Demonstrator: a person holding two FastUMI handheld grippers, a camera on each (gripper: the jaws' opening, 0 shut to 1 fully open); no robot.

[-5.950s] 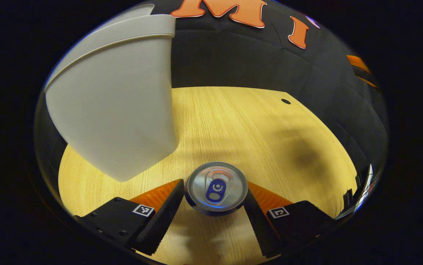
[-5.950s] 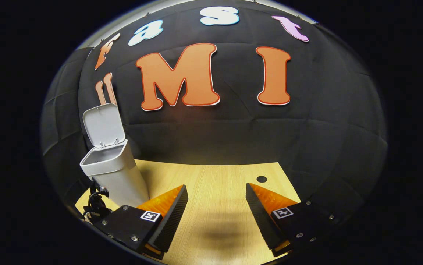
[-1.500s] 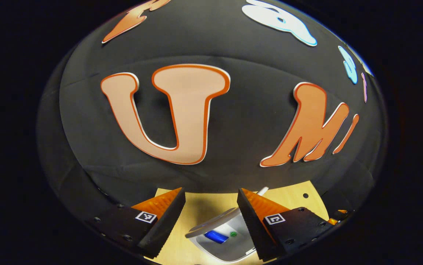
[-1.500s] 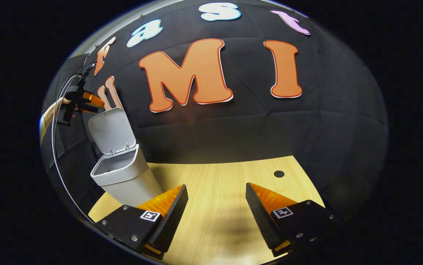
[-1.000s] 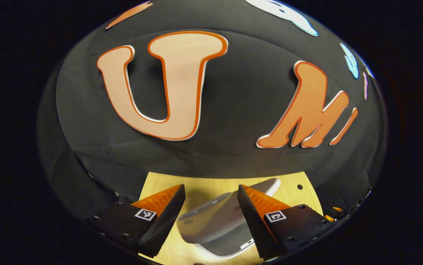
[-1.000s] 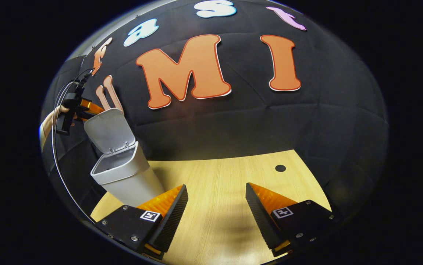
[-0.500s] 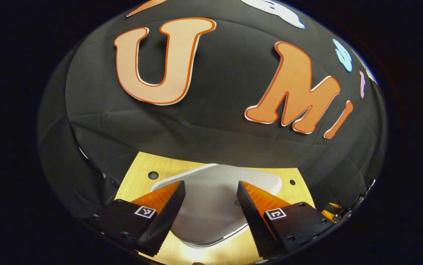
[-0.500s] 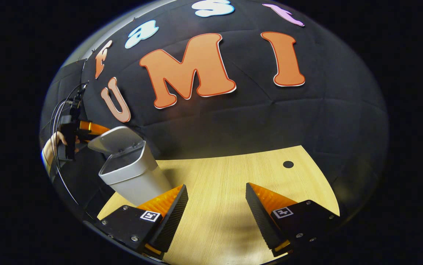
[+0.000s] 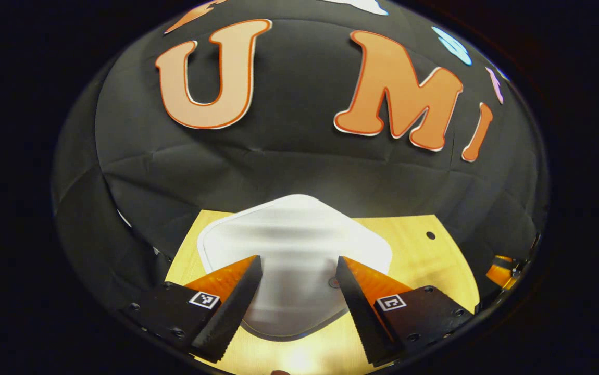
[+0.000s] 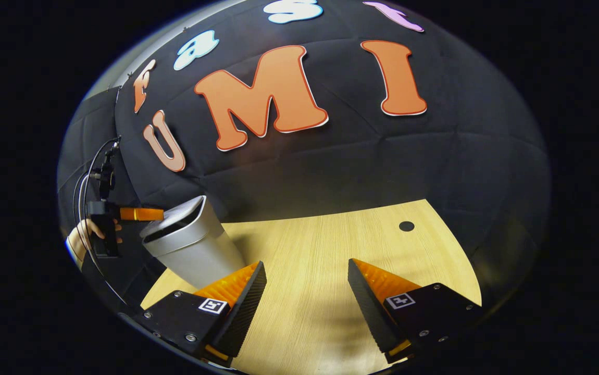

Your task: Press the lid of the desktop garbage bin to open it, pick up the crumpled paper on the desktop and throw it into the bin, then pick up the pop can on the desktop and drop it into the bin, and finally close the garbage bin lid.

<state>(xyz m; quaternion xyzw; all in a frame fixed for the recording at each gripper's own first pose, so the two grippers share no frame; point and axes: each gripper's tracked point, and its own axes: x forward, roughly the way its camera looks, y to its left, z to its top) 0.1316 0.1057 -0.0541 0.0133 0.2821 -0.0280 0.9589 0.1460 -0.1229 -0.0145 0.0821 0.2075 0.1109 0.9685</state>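
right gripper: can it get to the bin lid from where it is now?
Probably yes. The right gripper is open over bare desktop, and nothing lies between it and the bin lid. The left gripper already sits at the lid, crowding it.

No readable words, brands or numbers on any object here. Left gripper (image 9: 298, 276): square black-and-white coded tag (image 9: 204, 300) on one finger mount, second tag (image 9: 391, 302) on other; patterns only, no letters. Right gripper (image 10: 307, 281): same pair, coded tag (image 10: 212, 305) and second tag (image 10: 400, 300). Bin lid (image 9: 294, 239): small round mark (image 9: 333, 283) near edge, too small to tell.
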